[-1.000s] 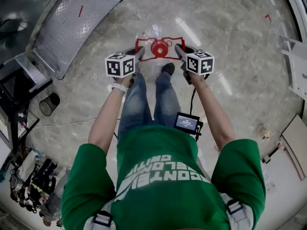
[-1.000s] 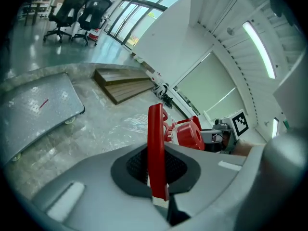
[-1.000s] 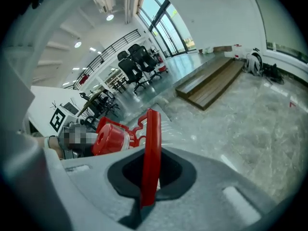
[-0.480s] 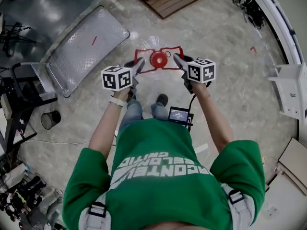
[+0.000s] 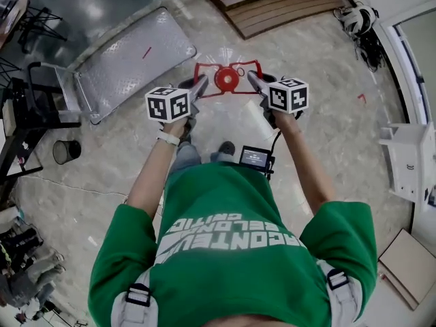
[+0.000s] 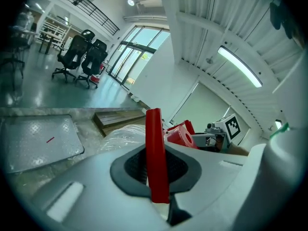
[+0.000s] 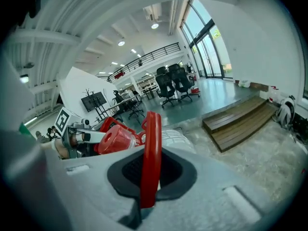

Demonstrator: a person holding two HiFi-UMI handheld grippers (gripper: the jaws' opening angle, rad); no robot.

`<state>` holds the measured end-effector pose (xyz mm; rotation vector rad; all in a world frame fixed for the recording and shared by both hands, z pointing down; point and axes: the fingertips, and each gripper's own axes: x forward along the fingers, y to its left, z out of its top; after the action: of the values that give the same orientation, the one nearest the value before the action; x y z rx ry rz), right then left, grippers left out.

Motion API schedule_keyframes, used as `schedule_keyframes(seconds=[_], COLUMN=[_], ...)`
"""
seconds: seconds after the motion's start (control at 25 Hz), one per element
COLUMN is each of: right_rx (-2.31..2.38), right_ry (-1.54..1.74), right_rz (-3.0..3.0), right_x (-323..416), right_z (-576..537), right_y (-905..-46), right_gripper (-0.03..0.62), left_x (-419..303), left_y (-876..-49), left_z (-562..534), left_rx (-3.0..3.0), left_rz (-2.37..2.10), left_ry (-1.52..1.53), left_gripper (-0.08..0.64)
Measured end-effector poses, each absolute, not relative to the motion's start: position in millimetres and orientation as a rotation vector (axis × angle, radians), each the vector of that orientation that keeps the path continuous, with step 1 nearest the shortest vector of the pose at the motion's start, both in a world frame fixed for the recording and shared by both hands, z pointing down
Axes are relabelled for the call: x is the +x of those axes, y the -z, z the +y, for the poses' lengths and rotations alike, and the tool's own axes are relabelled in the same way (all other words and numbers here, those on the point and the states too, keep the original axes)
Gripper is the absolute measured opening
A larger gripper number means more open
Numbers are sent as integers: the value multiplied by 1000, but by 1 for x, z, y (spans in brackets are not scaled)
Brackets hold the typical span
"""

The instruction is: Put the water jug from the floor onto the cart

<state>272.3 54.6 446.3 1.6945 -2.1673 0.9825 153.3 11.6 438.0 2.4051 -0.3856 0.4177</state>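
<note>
Person in a green shirt, seen from above, holds the jug [image 5: 226, 80] out in front of the body with 2 grippers. Left gripper [image 5: 199, 87] is clamped on the left side of the red handle [image 6: 155, 158]. Its jaws have just been easing apart a little, yet the red bar sits pinched between the pads. Right gripper [image 5: 254, 82] is closed tight on the other side of the handle. Jug hangs between them, red cap up and clear body below, over the stone floor [image 5: 327, 114]. Cart [image 5: 129, 60], a flat metal deck with its push bar at the far left, lies to the left of the jug, apart from it.

Step in hand looks like the carry, with the lift off the floor seemingly done. Next move likely calls for both grippers to swing left together, kept level, lower the jug onto the deck, then let go. Left grip may want firming first.
</note>
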Motion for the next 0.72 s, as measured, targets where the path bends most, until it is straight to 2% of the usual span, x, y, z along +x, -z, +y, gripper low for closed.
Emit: schedule_keyframes(seconds=[0.2, 0.72], right_rx=[1508, 1104], right_ry=[-944, -908], right_rz=[-2263, -2389], right_x=[237, 80], right_z=[34, -37], right_y=[-446, -464], right_gripper=[-3, 2], left_x=[116, -42], left_y=[-439, -451], left_z=[7, -27], left_rx=[2358, 2208], left_rz=[-548, -875], left_ry=[-358, -197], left_gripper=[41, 41])
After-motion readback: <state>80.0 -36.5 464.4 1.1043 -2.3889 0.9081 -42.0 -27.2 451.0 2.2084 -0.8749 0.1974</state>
